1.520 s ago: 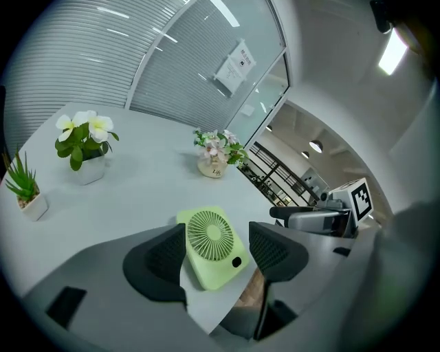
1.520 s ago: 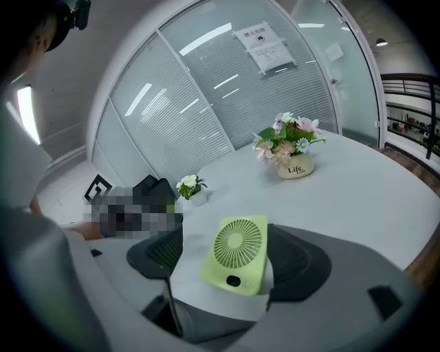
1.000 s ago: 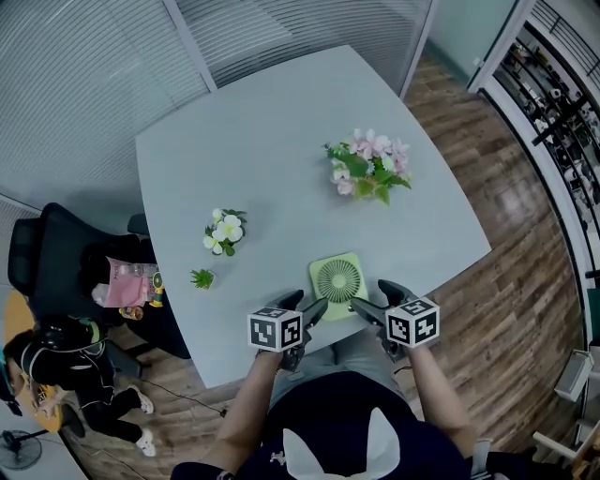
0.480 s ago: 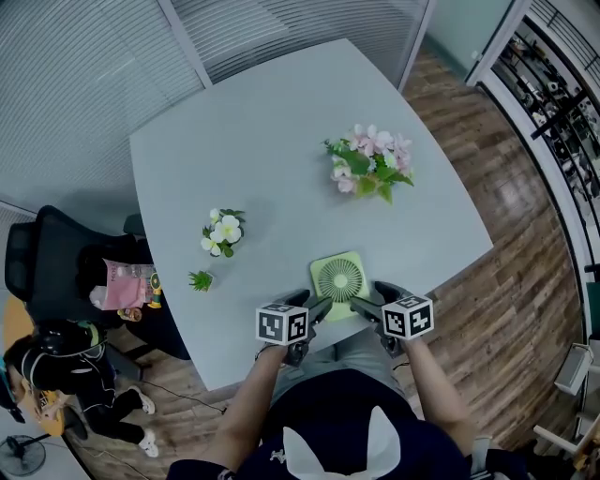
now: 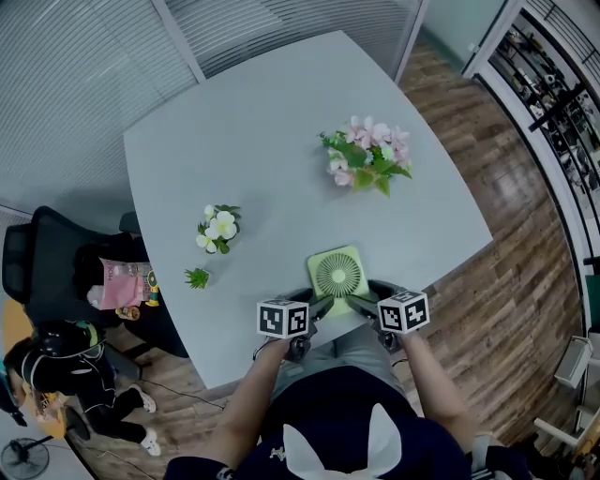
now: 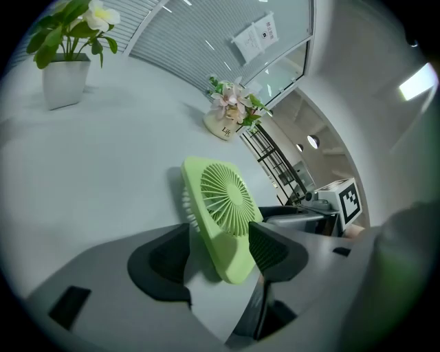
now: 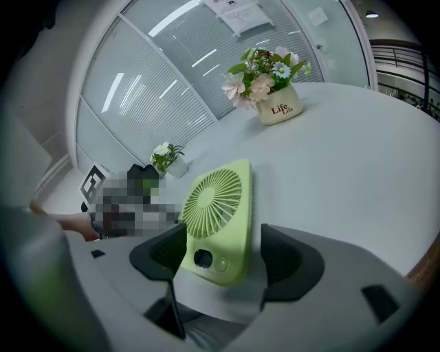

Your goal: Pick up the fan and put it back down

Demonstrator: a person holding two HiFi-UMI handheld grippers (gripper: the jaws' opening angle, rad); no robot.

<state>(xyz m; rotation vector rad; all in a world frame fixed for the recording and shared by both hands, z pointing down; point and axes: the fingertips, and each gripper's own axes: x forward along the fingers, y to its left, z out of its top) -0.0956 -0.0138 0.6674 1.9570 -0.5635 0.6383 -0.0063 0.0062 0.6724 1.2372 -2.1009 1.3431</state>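
Left gripper (image 6: 220, 251): jaws apart, lower corner of green fan (image 6: 223, 206) between them, no squeeze visible. Right gripper (image 7: 227, 258): jaws apart, just been closing, fan base between them, gap at right pad. Fan stands tilted on table (image 5: 262, 141), near edge, flanked by both grippers. Well beyond right jaws: white pot (image 7: 278, 108) holding pink and white flowers (image 7: 265, 72). Ahead-left of left jaws: small white pot (image 6: 65, 81) holding white flowers (image 6: 75, 20).

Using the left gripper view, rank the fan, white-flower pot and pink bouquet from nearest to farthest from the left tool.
1. The fan, between the jaws of the left tool.
2. The white-flower pot, off to the upper left.
3. The pink bouquet, farthest back, near centre.
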